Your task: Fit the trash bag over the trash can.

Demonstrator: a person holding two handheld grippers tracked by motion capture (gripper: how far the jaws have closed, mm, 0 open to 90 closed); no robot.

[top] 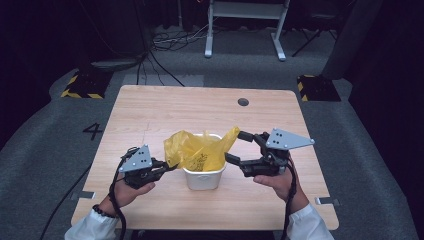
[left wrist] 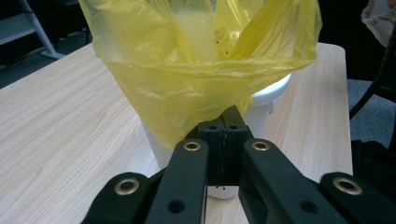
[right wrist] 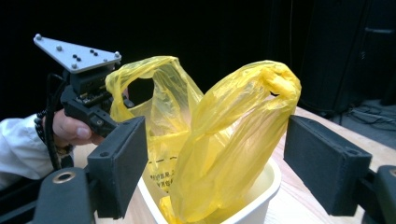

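A small white bin (top: 204,177) stands in the middle of the wooden table (top: 150,110), and a yellow plastic bag (top: 197,150) sits loosely inside it. My left gripper (top: 167,167) is at the bin's left side, shut on the bag's edge. In the left gripper view the jaws (left wrist: 224,128) meet on a pinch of yellow bag (left wrist: 196,70) above the bin (left wrist: 273,93). My right gripper (top: 239,148) is open at the bin's right. In the right gripper view a raised lobe of the bag (right wrist: 243,121) stands between its wide-apart pads (right wrist: 122,163), which do not touch it.
A round cable hole (top: 243,102) lies near the table's far edge. Bare table surrounds the bin on all sides. Beyond the table are a grey floor, a white stand frame (top: 245,12), cables, and two yellow-and-black striped bases (top: 82,85).
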